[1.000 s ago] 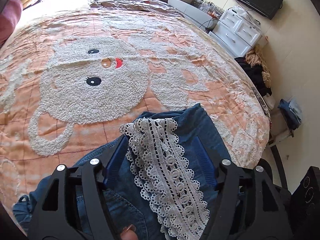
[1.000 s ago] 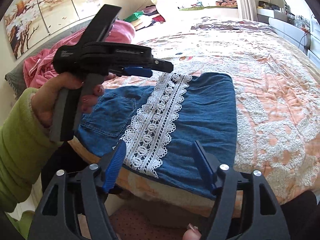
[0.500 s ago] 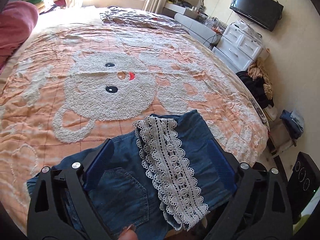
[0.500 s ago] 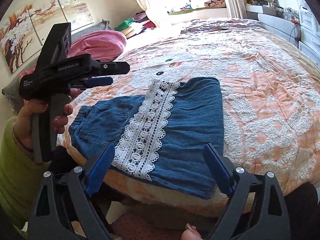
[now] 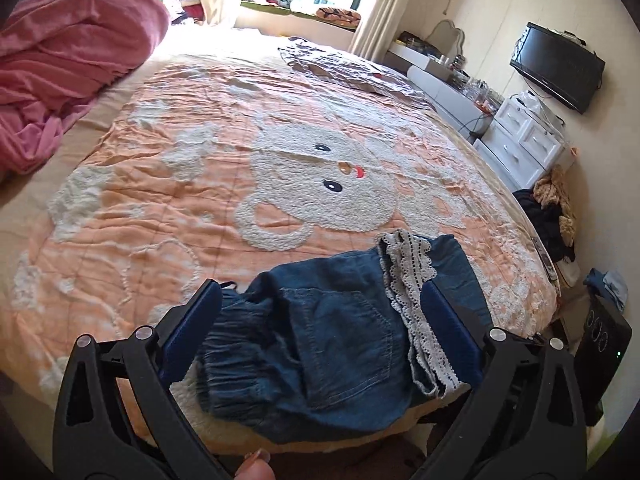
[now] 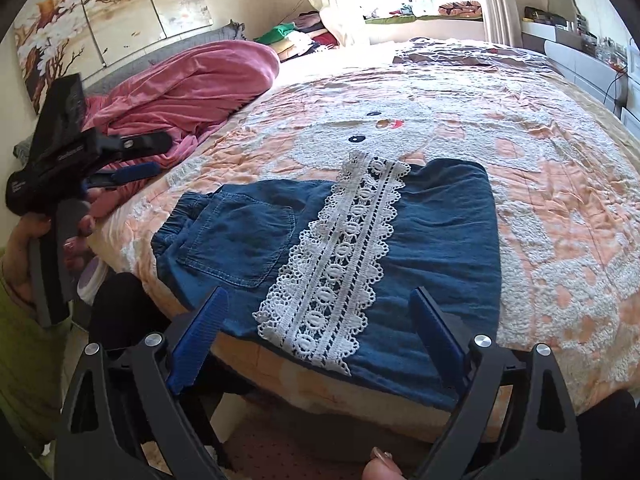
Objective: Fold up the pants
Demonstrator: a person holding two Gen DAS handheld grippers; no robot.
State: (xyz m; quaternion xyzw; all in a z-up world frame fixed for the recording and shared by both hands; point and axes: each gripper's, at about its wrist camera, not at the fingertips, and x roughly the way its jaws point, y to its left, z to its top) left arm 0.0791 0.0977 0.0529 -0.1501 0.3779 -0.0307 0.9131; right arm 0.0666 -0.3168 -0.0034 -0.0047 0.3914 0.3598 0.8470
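Note:
Folded blue denim pants (image 5: 340, 340) (image 6: 440, 248) lie flat at the near edge of the bed, with a white lace strip (image 6: 344, 264) across the top and a back pocket (image 6: 240, 240) to its left. My left gripper (image 5: 320, 292) hovers above the waistband end. Its jaws are opening wide, and the pads touch no cloth. In the right wrist view the left gripper (image 6: 154, 156) is held off the bed's left side by a hand in a green sleeve (image 6: 20, 320). My right gripper (image 6: 318, 296) sits just short of the near fold, jaws opening, pads clear of the denim.
The bed carries an orange bedspread (image 5: 160, 200) with a white bear. A pink blanket (image 5: 68, 60) is heaped at the left, and a patterned cloth (image 5: 344, 68) lies at the far end. White drawers (image 5: 524, 140) and piled clothes (image 5: 552, 208) stand beyond the right edge.
Both grippers' jaws have spread wider. The left gripper drew back and to the left, off the lace strip toward the waistband end. The pants lie as they were.

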